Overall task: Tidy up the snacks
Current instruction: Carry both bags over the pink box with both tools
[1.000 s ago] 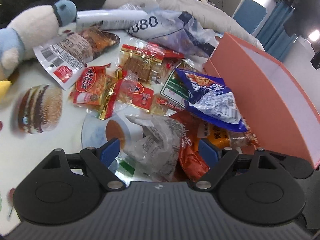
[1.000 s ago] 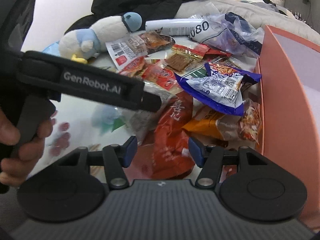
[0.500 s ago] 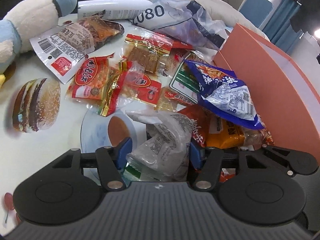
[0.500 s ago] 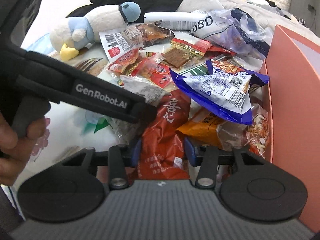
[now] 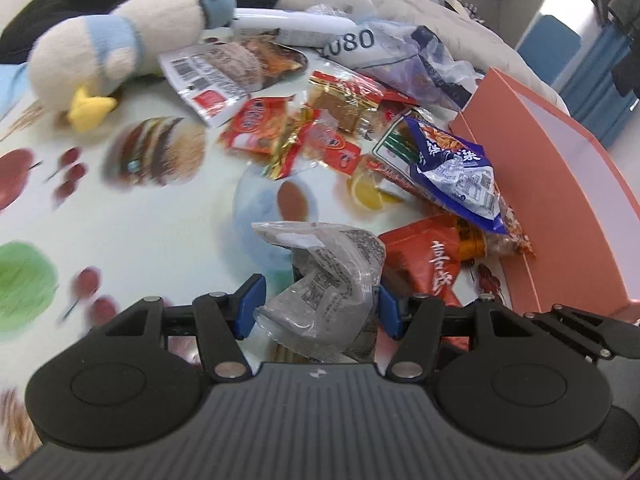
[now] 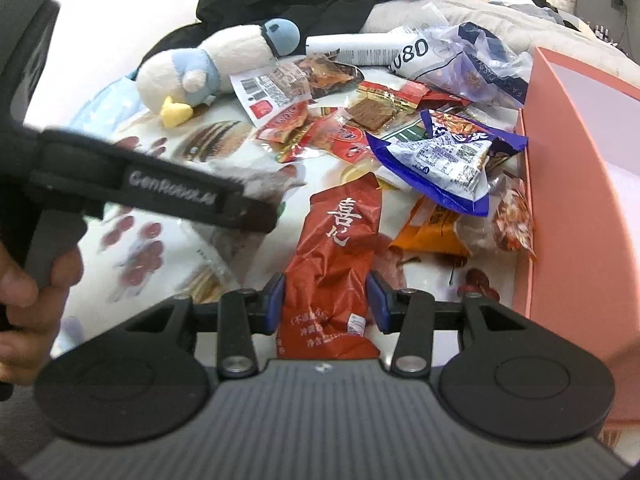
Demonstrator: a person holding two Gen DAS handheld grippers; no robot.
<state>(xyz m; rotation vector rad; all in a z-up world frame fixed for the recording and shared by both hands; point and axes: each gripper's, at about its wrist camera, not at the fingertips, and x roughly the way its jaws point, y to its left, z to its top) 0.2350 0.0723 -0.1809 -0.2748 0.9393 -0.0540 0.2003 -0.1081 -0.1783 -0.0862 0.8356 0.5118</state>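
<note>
Your left gripper has its blue pads pressed on a crumpled clear plastic snack pack with grey printed text, held up off the food-print tablecloth; the print on the pack is too small to read. Your right gripper is clamped on the lower end of a red foil snack bag with white Chinese characters, big "喜" legible, plus small white lines near the bottom that can't be made out; the bag's top end lies toward the snack pile. In the right wrist view the left tool's black arm crosses the frame w/ "GenRobot.AI" in white, blurred, your left hand on its handle. Just right of the red bag: an orange packet, and on top of it a blue-and-white crinkled chip bag w/ nutrition panel, near the wall of the salmon-pink open box. Further back a scatter of small red sachets, a white-label pouch w/ barcode and red square, and a clear bag w/ "080" in dark digits. A white-and-blue plush duck with yellow beak lies at the far left of the pile, touching the barcode pouch
</note>
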